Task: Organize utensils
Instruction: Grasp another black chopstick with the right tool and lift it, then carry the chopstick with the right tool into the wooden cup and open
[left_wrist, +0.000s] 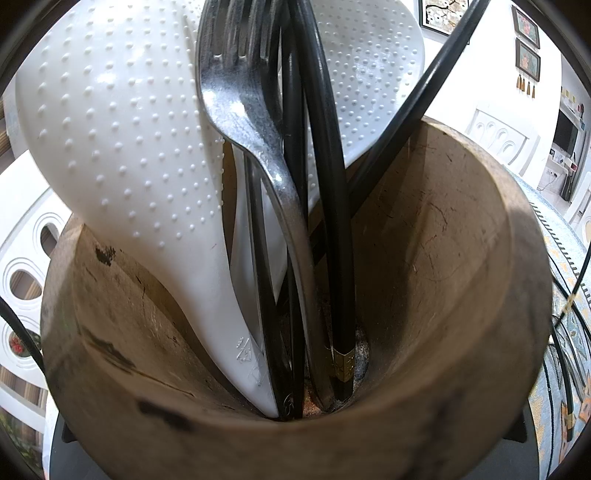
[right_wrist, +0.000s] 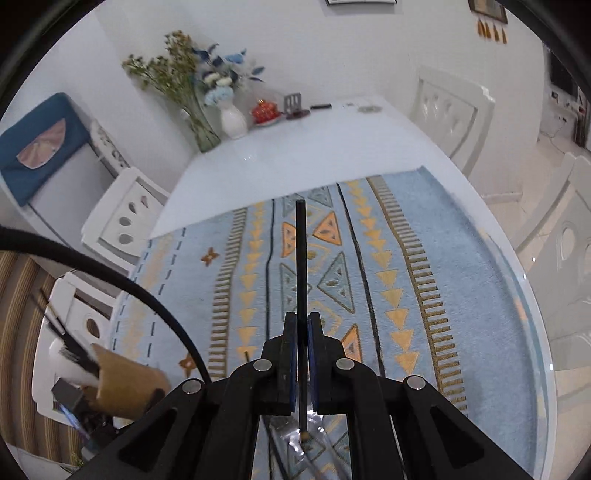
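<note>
Brown wooden holder, white dotted paddle, black chopstick, blue-and-orange triangle-patterned mat

Wooden holder hides left hand-held gripper; fork tines, white paddle cut off at top.

A white vase of flowers stands beside red fruit.

Wooden holder, white dotted paddles, fork (tines up), black chopsticks
</note>
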